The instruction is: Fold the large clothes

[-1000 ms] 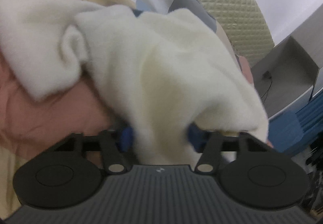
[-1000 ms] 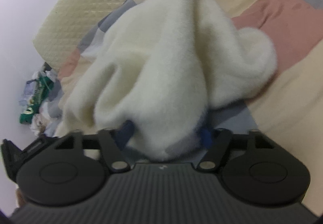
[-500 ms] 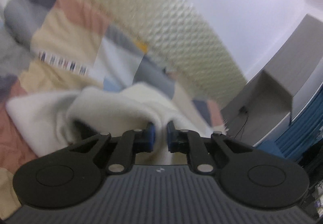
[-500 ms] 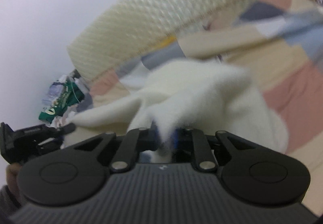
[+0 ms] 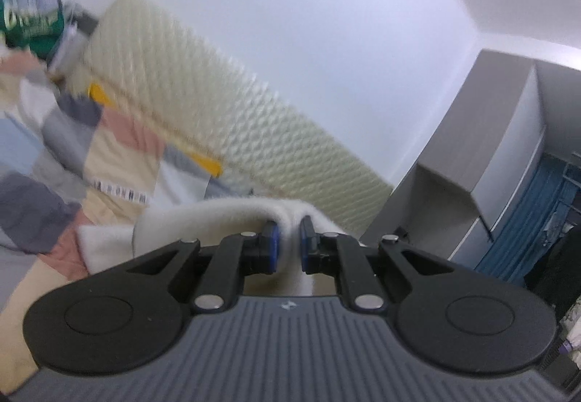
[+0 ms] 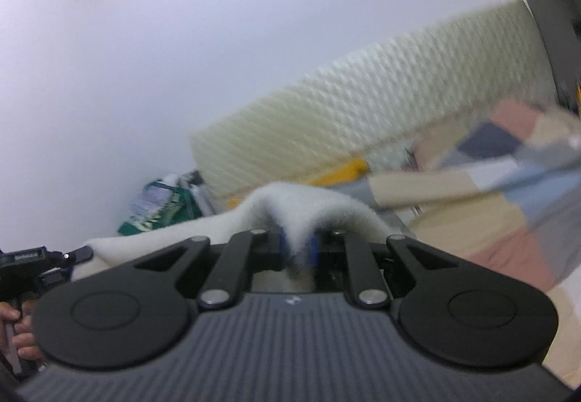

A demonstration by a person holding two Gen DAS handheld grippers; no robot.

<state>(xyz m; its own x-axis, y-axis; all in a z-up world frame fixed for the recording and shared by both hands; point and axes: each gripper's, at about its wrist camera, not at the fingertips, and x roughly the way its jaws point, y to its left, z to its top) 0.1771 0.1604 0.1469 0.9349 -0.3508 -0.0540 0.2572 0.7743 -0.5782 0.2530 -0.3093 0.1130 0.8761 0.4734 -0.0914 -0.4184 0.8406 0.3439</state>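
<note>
Beyond my left tongs (image 5: 288,238), a grey cabinet (image 5: 483,162) and blue curtain (image 5: 523,220) show; my right view alone catches my other hand (image 6: 18,329) and a green bag (image 6: 159,206). The fluffy cream garment (image 5: 218,217) hangs above a patchwork quilt (image 5: 109,155), before a diamond-quilted headboard (image 5: 254,133). Both left and right tongs (image 6: 298,246) stand narrow, each pinching a garment fold.

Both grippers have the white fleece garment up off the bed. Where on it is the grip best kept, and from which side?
Keep to the thick bunched edge of the white fleece garment, coming level toward the headboard. The left gripper and right gripper are both shut on raised folds there, and the fleece between them reads as one edge.
</note>
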